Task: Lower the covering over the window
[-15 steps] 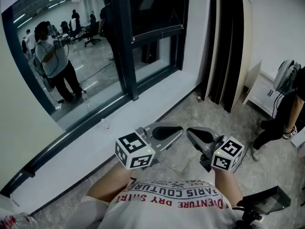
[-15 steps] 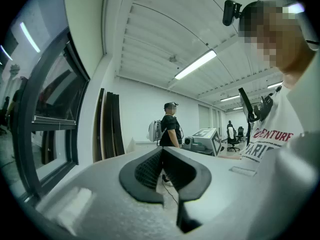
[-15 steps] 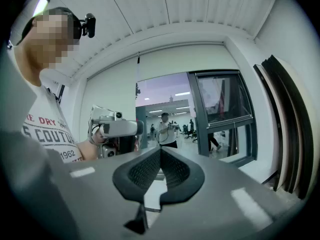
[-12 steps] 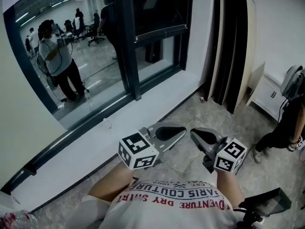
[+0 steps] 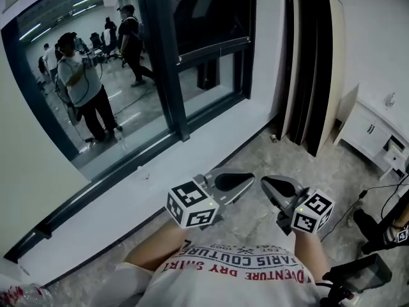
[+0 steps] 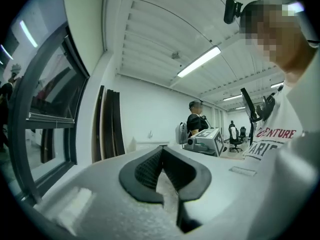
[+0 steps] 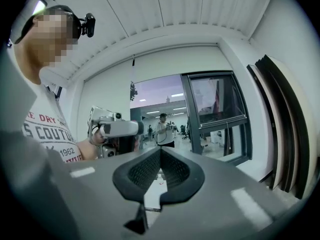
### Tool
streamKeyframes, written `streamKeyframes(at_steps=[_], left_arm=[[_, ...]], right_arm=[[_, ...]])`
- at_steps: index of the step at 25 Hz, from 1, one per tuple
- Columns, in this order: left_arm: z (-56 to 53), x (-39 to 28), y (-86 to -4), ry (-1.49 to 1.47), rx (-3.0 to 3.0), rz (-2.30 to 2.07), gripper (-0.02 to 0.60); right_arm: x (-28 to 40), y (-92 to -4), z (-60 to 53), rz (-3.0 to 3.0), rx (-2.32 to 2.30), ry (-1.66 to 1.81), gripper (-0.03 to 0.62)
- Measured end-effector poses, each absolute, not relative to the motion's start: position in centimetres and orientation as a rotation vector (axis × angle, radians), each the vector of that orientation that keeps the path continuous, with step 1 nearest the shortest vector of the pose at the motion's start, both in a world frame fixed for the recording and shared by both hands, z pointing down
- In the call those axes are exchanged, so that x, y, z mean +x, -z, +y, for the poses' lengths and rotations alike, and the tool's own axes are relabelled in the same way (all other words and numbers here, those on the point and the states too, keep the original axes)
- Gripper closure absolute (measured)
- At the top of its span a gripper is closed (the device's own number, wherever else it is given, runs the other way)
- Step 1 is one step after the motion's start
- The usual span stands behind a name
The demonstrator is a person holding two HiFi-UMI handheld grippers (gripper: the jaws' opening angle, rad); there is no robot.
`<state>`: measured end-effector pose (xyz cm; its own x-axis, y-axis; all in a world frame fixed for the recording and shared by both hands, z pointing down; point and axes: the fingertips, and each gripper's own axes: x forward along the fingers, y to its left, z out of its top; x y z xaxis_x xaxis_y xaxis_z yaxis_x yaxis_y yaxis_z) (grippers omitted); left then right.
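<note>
"Grey marbled floor (image 5: 307, 165) fills the lower head view, and a long white sill (image 5: 204, 146) crosses it. Where is the window?"

"The dark-framed glass window (image 5: 160, 62) takes up 9 to 12 o'clock there. Its long axis runs with the sill from 7 toward 1 o'clock, and its posts stand upright. I cannot pick out the covering itself in any view."

"And the tools?"

"The left tool (image 5: 246, 180) and right tool (image 5: 267, 183) sit level at 6 o'clock over the floor, apart from the window, with their tips turned toward each other. Each has its jaws pressed together on nothing."

"What do their cameras add?"

"Only the left gripper view shows the white slatted ceiling's strip light (image 6: 199, 61) at 12 o'clock and a standing person (image 6: 196, 121) deeper in the room. Only the right gripper view looks at the window from the side, toward 3 o'clock. Only the head view shows the floor and both tools together."
</note>
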<state>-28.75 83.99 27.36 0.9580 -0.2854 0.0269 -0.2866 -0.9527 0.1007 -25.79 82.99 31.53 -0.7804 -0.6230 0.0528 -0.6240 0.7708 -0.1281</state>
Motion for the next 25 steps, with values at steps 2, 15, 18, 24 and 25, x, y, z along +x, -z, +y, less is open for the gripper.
streamKeyframes(at_steps=[2, 15, 18, 24, 25], left_arm=[[83.6, -27.7, -27.4, -0.013, 2.999, -0.431, 0.580], [78.7, -21.3, -28.3, -0.018, 2.962, -0.463, 0.580], [77.8, -19.2, -29.2, -0.044, 2.951, -0.442, 0.580], [77.1, -17.0, -30.7, -0.071, 2.943, -0.426, 0.580], [76.9, -16.8, -31.0, -0.079, 2.940, -0.411, 0.580]], right_arm=[[-24.9, -31.7, 82.6, -2.943, 1.032, -0.223, 0.591], [-17.7, -32.5, 79.0, -2.911, 1.094, -0.274, 0.589], [-16.0, -32.9, 78.0, -2.908, 1.102, -0.294, 0.589], [-14.0, -34.1, 77.1, -2.914, 1.125, -0.334, 0.589], [-14.0, -34.3, 76.9, -2.914, 1.125, -0.340, 0.589]])
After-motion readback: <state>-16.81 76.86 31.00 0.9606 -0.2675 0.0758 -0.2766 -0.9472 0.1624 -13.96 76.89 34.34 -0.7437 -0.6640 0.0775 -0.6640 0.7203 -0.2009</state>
